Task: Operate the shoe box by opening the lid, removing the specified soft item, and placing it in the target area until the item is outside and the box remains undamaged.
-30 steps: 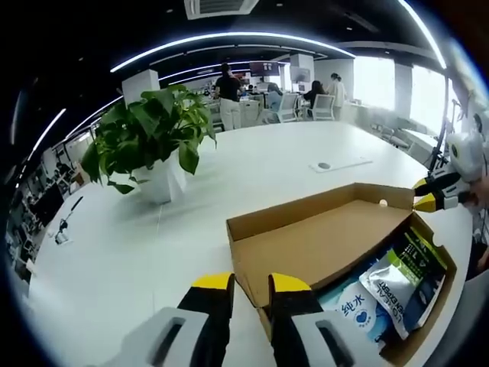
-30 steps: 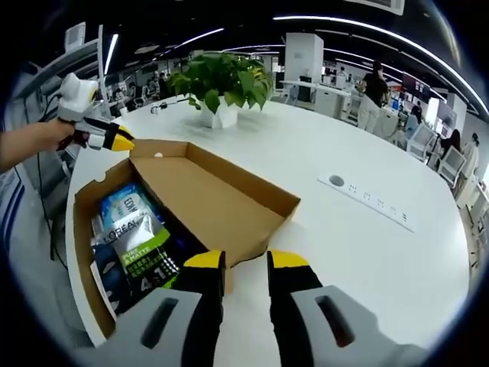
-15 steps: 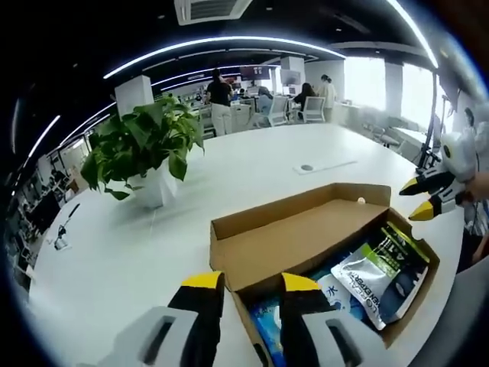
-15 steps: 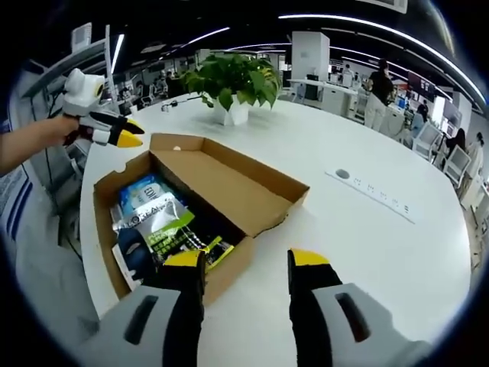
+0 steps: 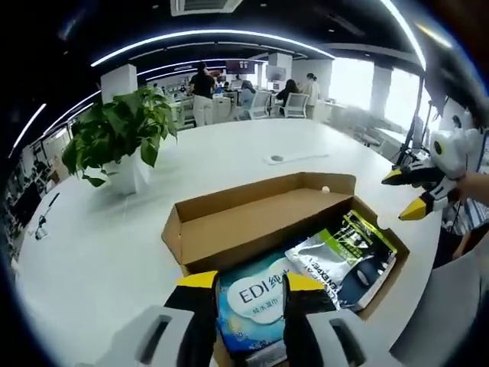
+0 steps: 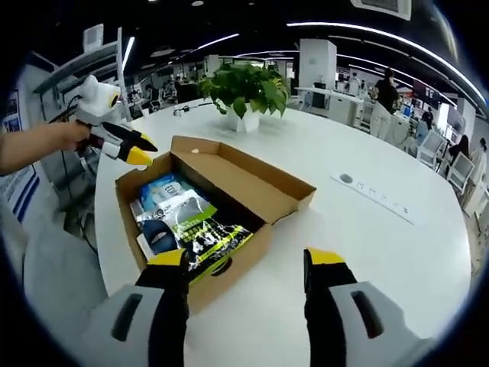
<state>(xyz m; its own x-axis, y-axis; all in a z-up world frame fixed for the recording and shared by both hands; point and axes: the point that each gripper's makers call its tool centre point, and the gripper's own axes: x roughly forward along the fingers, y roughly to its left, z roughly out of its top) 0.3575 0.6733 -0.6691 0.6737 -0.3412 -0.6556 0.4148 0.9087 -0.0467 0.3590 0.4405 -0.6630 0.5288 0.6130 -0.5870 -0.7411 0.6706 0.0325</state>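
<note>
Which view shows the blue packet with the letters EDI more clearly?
The left gripper view: there the blue packet lies close, just beyond the left tongs, and its letters read plainly. In the right gripper view the same packet sits at the far end of the open box, small, partly under a silver pouch.

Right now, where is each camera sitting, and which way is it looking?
Left gripper view: rides the left gripper at one end of the open shoe box, looking along it over the blue EDI pack; the right gripper shows, jaws open.
Right gripper view: rides the right gripper at the opposite end, jaws open; the left gripper and a forearm show.
Both share the box, potted plant and white table.
</note>
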